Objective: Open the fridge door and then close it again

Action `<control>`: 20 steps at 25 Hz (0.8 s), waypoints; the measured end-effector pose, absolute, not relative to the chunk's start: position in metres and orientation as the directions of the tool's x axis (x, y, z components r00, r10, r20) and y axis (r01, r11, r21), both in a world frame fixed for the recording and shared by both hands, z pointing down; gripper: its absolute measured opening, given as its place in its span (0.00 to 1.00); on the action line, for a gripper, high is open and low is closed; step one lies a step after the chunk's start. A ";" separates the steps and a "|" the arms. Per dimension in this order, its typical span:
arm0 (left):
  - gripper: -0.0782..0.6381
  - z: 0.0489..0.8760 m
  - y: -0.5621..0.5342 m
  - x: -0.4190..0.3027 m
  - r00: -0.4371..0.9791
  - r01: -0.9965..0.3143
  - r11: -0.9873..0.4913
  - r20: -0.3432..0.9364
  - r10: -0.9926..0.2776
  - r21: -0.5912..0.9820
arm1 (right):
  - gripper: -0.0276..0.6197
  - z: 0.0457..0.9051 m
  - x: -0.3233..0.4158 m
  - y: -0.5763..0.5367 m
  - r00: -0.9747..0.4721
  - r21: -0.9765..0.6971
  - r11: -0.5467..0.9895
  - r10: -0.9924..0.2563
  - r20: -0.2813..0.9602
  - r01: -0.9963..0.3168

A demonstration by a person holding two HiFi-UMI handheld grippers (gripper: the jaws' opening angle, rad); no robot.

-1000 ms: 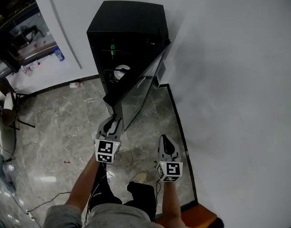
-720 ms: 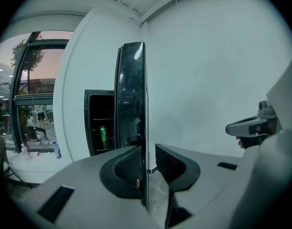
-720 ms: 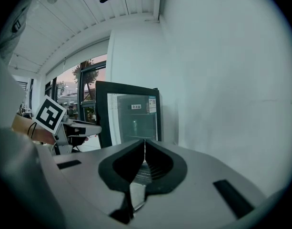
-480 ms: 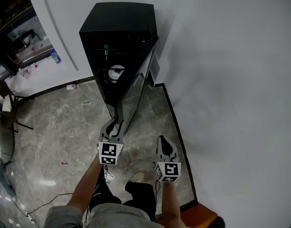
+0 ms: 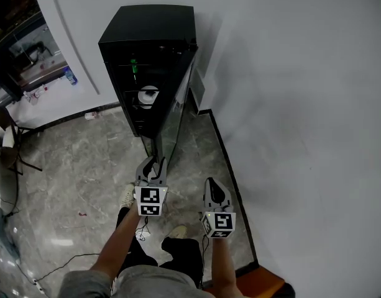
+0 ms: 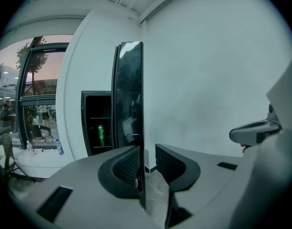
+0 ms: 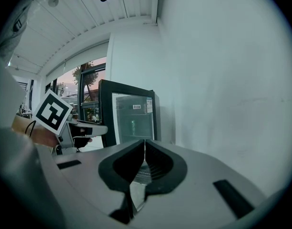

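So the black fridge (image 5: 150, 30) stands at the far edge of the grey stone floor (image 5: 84, 166), tucked against the white wall (image 5: 289, 104), and its glass door (image 5: 178, 104) is swung way out, with the free edge pointing back at the person. The left gripper (image 5: 153, 162) has that free edge sitting between its jaws. They're spread apart rather than clamped. In the left gripper view the pad (image 6: 129, 163) on the inner side of the door looks like it's touching the glass, and there's a clear gap on the outer side. The picture is pretty warped there, so I wouldn't swear to the contact. The right gripper (image 5: 215, 188) hangs off to the side nearer the wall with its jaws pressed together on nothing, well clear of the door. You can see a green can (image 6: 101, 135) on a shelf inside, so the cabinet's properly exposed. My read is that the opening half is basically done. Next the left gripper needs to bring its outer jaw onto the door's front face and sweep the edge back toward the cabinet, following the hinge's arc so the thin edge doesn't slip out from between the jaws.
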State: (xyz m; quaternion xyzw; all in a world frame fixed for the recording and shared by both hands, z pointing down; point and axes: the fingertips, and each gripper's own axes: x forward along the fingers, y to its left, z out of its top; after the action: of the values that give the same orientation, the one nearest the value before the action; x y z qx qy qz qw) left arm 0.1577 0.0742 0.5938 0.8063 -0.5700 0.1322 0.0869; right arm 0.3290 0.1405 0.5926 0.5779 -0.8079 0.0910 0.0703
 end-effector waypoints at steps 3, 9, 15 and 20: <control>0.24 0.594 0.076 0.168 0.304 -0.946 -0.323 0.311 -0.901 -0.013 | 0.08 0.595 0.338 0.142 -0.318 -0.068 0.311 -0.923 0.217 -0.948; 0.23 0.595 0.080 0.187 0.295 -0.948 -0.317 0.302 -0.906 -0.025 | 0.08 0.600 0.349 0.144 -0.309 -0.070 0.301 -0.926 0.218 -0.951; 0.23 0.596 0.085 0.205 0.303 -0.946 -0.324 0.305 -0.903 -0.019 | 0.08 0.605 0.362 0.149 -0.297 -0.073 0.287 -0.929 0.221 -0.955; 0.24 0.596 0.086 0.216 0.305 -0.946 -0.325 0.309 -0.901 -0.013 | 0.08 0.604 0.372 0.150 -0.293 -0.072 0.284 -0.930 0.222 -0.956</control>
State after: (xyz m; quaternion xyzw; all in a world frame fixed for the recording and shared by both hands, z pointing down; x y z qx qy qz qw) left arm 0.2159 0.0863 0.5956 0.8033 -0.5747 0.1309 0.0855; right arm 0.3715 0.1498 0.6040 0.5904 -0.7985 0.0957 0.0685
